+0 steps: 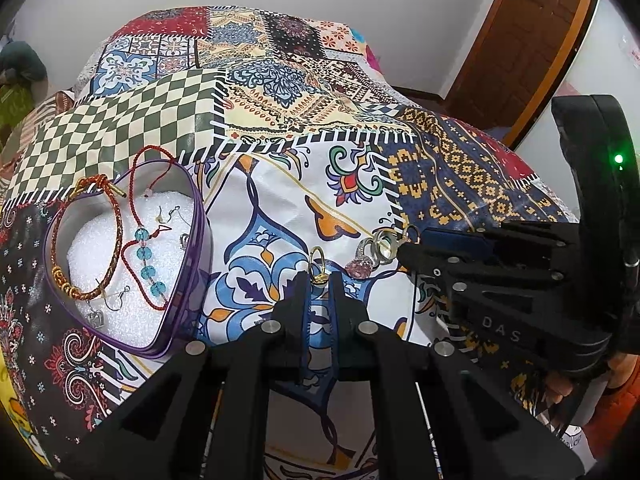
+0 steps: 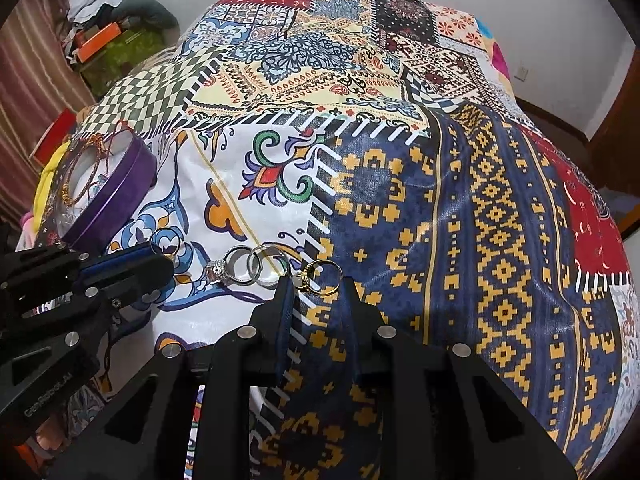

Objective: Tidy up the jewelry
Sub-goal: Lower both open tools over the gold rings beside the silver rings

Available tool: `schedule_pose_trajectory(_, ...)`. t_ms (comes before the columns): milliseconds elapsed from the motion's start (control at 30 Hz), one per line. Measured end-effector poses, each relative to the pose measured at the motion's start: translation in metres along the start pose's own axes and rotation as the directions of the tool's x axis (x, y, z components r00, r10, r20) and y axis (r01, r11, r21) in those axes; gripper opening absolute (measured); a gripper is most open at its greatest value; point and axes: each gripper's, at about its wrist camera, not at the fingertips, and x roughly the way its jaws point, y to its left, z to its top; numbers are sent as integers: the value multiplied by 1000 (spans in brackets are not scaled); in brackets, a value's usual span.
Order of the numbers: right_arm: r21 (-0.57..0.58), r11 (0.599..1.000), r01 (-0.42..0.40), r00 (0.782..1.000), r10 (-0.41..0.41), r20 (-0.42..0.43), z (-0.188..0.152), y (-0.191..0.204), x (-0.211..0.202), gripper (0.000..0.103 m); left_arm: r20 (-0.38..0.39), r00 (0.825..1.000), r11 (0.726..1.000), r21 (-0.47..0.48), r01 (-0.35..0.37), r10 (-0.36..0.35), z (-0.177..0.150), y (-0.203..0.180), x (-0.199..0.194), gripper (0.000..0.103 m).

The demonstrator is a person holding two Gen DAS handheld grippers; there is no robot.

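Holding for transfer: plain gold ring (image 1: pixel 319 264), upright, pinched at its lower edge between the closed-in fingers of the left gripper (image 1: pixel 319 280), low centre of the left wrist view. Lifted or resting on the cloth: not determinable.

Destination, by judgement: purple heart-shaped tin (image 1: pixel 188 276), left of frame, white foam bed, already containing corded bracelets (image 1: pixel 92 248) and earrings (image 1: pixel 116 300).

Recommended handling: hold the pinch steady, lift clear of the tin wall, lower onto a bare patch of foam away from the cords, then release gently to avoid a bounce or roll.

Second item: gold ring with setting (image 2: pixel 320 276), lying tilted on the patchwork cloth (image 2: pixel 440 200), low centre of the right wrist view, between the fingertips of the right gripper (image 2: pixel 318 285). Jaws parted about the ring's width; clamped or merely straddling: cannot tell.

Just left of it: cluster of silver rings (image 2: pixel 248 268), touching one another. Narrow approach advised, so as not to scatter them.
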Motion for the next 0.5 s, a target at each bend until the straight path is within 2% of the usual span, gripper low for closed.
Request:
schedule_pose_trajectory(100,-1,1000,-3,1000,3,14,1,-1,1,20,2,1000,1000,0,-1,1,0,0,-1,7)
schedule_pose_trajectory(200,7,1000,4,1000,-5,22,1,-1,1,8,6,1000,1000,-3,-2,2,1,0,-2,7)
schedule_pose_trajectory(500,10,1000,0,999,0,46,-3,-1,-8,5,36,999,1000,1,-8,7,5,-1,-15,7)
